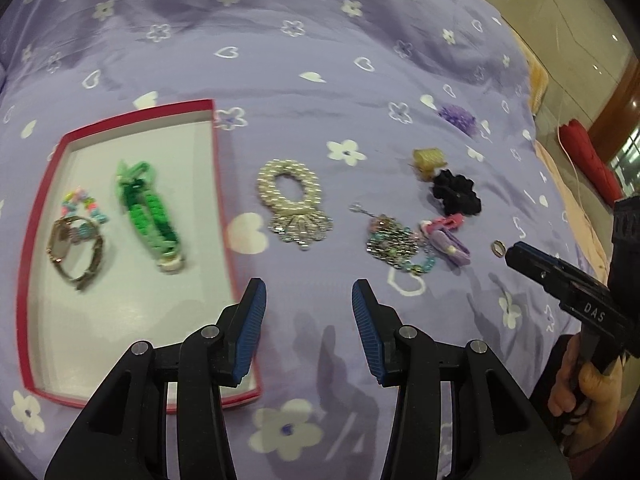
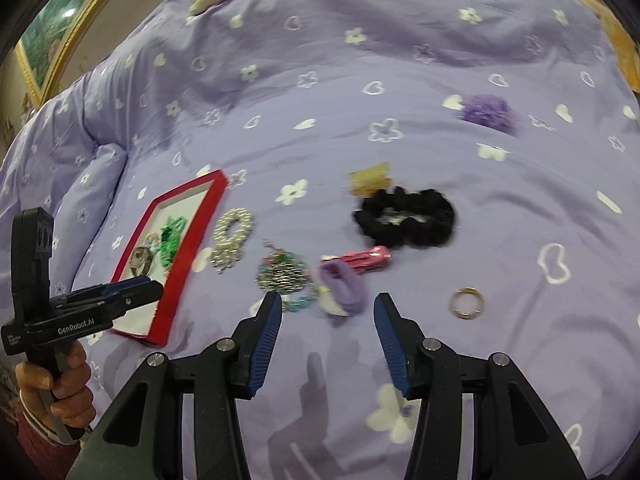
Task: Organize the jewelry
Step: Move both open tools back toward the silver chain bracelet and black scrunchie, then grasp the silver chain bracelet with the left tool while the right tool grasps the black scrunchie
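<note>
Your left gripper (image 1: 309, 300) and right gripper (image 2: 327, 316) both gaped empty, red tray (image 1: 216, 168) held watch (image 1: 76, 252), only your right view showed framed picture (image 2: 60, 28), lilac quilt (image 2: 320, 80).

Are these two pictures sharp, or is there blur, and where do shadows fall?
Left wrist view: the tray contents look smeared; gripper shadows fall on the bedspread below the fingers. Right wrist view: the black scrunchie and ring are softly blurred; edges curve from fisheye.

Empty left gripper (image 1: 309, 300) hovers beside red tray (image 1: 218, 168).
</note>
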`<state>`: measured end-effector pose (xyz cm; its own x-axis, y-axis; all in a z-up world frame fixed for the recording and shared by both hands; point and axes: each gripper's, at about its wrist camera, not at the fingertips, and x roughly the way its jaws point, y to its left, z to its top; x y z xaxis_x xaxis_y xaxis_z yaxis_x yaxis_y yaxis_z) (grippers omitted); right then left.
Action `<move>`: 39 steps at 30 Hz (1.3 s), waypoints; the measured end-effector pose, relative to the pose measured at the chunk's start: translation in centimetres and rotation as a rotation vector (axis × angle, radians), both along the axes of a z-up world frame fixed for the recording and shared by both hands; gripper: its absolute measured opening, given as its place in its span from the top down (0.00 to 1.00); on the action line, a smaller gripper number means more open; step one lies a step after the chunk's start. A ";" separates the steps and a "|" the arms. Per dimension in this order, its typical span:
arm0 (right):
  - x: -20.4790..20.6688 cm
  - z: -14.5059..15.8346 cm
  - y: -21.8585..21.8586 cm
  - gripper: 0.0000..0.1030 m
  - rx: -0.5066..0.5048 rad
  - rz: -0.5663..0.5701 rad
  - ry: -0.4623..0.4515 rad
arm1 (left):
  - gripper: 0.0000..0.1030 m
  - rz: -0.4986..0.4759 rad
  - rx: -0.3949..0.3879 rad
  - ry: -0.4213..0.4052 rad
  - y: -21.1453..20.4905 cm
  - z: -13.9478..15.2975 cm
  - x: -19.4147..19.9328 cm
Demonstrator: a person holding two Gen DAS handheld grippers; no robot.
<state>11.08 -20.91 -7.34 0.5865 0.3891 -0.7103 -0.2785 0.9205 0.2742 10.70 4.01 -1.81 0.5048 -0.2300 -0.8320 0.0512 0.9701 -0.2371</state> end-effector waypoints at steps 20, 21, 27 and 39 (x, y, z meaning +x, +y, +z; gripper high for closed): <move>6.2 -1.4 -3.3 0.52 0.041 -0.074 0.034 | 0.62 -0.119 0.006 0.039 -6.8 -2.7 5.2; 6.7 -1.5 -3.3 0.52 0.042 -0.079 0.033 | 0.66 -0.117 0.010 0.048 -6.9 -3.0 5.7; 9.4 -2.6 -3.2 0.52 0.025 -0.121 0.054 | 0.84 -0.130 -0.021 0.077 -7.0 -4.5 7.3; 10.1 -3.6 -3.6 0.95 -0.007 -0.160 0.033 | 0.94 -0.149 -0.028 0.004 -6.3 -2.9 5.9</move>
<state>21.22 -24.53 -10.91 0.6170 0.2874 -0.7326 -0.1195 0.9543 0.2738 16.64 -2.28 -4.69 0.4603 -0.3250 -0.8262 0.1932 0.9450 -0.2640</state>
